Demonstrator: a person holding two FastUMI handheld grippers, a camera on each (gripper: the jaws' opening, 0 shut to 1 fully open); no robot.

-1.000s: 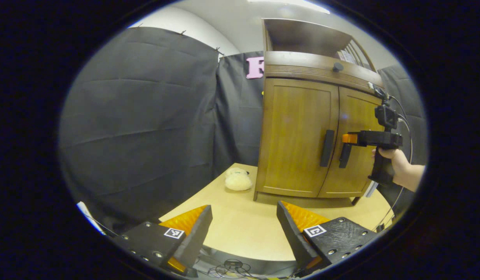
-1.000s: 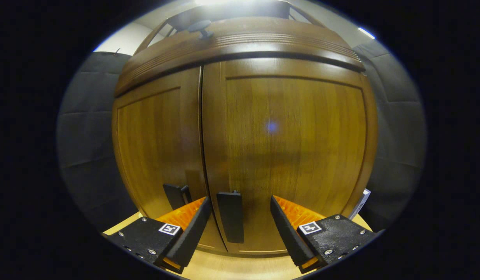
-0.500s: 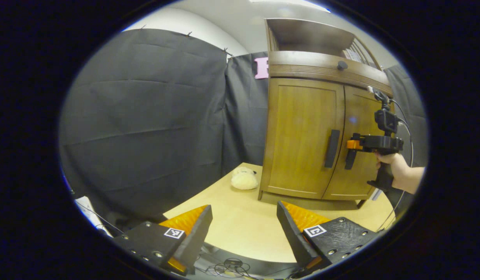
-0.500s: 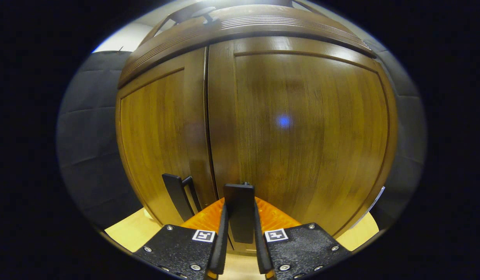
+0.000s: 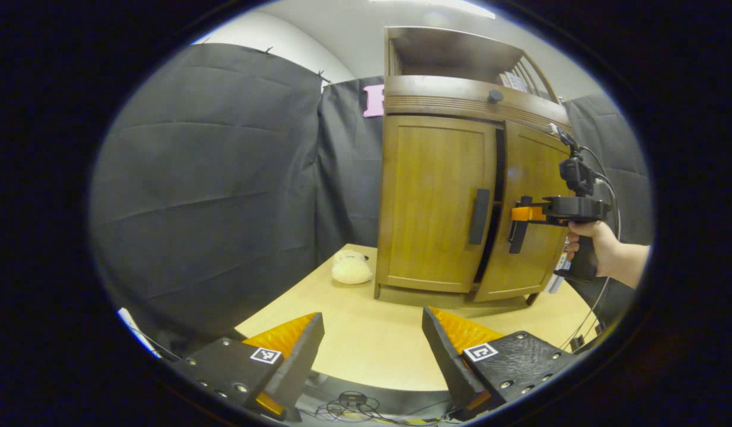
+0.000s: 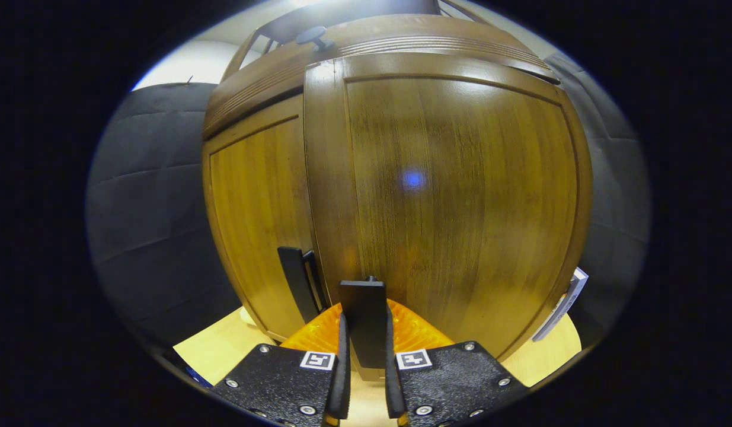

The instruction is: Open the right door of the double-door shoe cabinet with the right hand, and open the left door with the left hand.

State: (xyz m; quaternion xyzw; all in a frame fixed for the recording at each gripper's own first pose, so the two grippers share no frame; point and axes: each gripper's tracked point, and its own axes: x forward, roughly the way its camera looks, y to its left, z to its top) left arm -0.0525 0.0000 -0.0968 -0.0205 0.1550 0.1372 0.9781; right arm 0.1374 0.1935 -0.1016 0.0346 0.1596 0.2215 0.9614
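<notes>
**Right door ajar, its handle clamped; left door shut**

In the left gripper view, black booth cloth takes the left half, and the pale tabletop point(image 5: 366, 338) runs bare from its near curved edge up to the shoe cabinet point(image 5: 454, 196), leaving open room ahead of the left gripper point(image 5: 371, 350). Its jaws stand wide apart with nothing between them, low over the near edge of the tabletop, well apart from the cabinet. Cables lie below that edge. A cream plush toy point(image 5: 351, 270) rests on the tabletop just beside the cabinet's left foot.

The cabinet stands upright at the far side of the tabletop. Its left door point(image 5: 434, 201) sits flush, with its dark vertical handle point(image 5: 479, 208) near the inner edge. A dark gap shows between the doors: the right door point(image 5: 534, 207) is swung out a little. What lies inside the cabinet is too dark to tell. An open shelf with slatted sides tops the cabinet, above a drawer front with a round knob point(image 5: 495, 95).

Farther right, a hand point(image 5: 591, 246) holds the right gripper point(image 5: 520, 214) at the right door's handle point(image 5: 515, 228). In the right gripper view the jaws are closed narrow on that handle point(image 6: 364, 320), both fingers point(image 6: 342, 367) pressing its sides. A white tag point(image 6: 560, 303) sticks out at the cabinet's lower right; its writing is unreadable.
</notes>
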